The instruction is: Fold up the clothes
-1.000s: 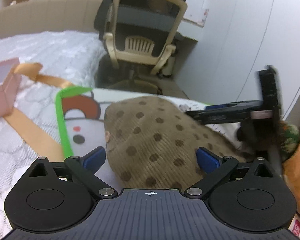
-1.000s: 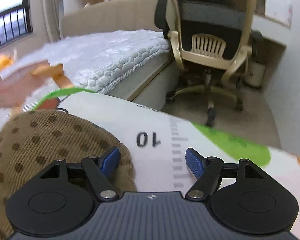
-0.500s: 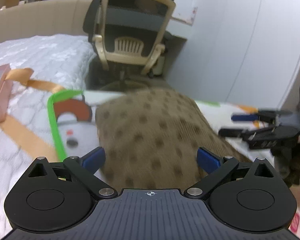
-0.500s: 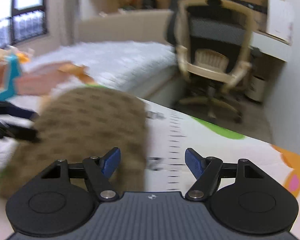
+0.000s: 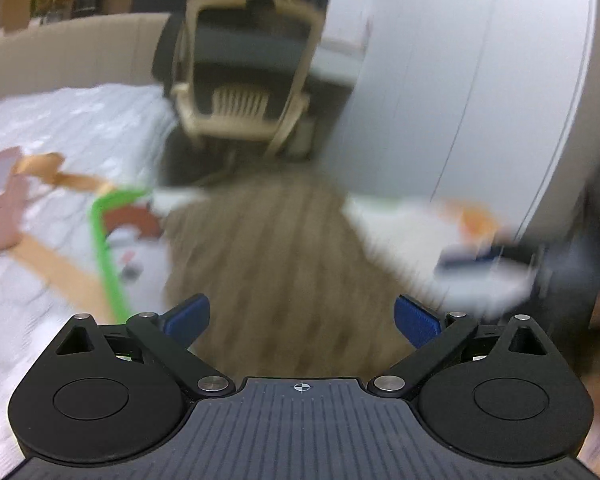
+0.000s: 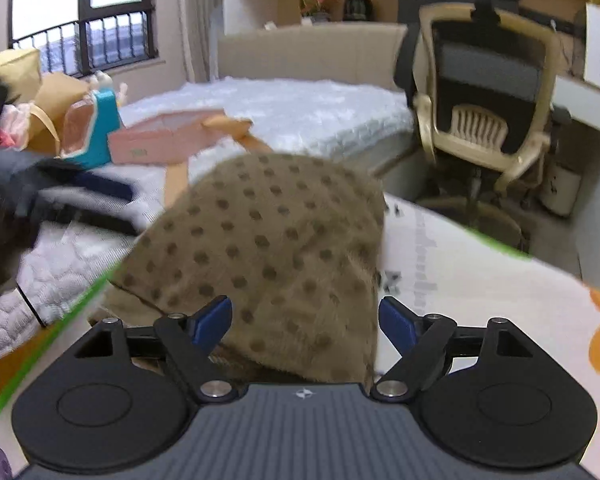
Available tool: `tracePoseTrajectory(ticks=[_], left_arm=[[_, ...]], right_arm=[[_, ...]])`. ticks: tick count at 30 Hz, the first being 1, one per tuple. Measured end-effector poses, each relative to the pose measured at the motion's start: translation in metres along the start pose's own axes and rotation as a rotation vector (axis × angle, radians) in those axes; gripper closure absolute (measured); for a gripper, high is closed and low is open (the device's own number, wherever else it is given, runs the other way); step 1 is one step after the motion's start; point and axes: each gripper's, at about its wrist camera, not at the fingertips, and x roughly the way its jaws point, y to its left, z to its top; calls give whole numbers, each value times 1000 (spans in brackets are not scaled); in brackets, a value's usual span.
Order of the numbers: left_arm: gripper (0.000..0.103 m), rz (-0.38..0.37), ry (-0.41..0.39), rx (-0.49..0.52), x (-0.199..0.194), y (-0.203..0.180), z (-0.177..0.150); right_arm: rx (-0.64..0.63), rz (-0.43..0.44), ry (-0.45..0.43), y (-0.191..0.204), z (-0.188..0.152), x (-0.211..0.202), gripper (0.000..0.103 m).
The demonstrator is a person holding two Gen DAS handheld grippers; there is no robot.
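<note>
I hold my left gripper [image 5: 302, 318] and right gripper [image 6: 305, 320] low over the brown dotted garment [image 6: 268, 248] on the printed mat [image 6: 480, 292], both with jaws spread wide, grasping nothing.

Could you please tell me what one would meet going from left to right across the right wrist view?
Teal toy box → flat pink cardboard box → brown polka-dotted corduroy garment → beige and black office chair.
</note>
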Motion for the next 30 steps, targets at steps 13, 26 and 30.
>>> tracePoseTrajectory(ticks=[13, 26, 30], left_arm=[[1, -78, 78, -89, 130, 36, 46], [1, -1, 23, -37, 86, 21, 35], [1, -5, 24, 4, 50, 5, 3]], right_arm=[[-11, 126, -1, 32, 12, 49, 12], [41, 51, -12, 12, -7, 10, 4], [112, -60, -21, -21, -12, -3, 4]])
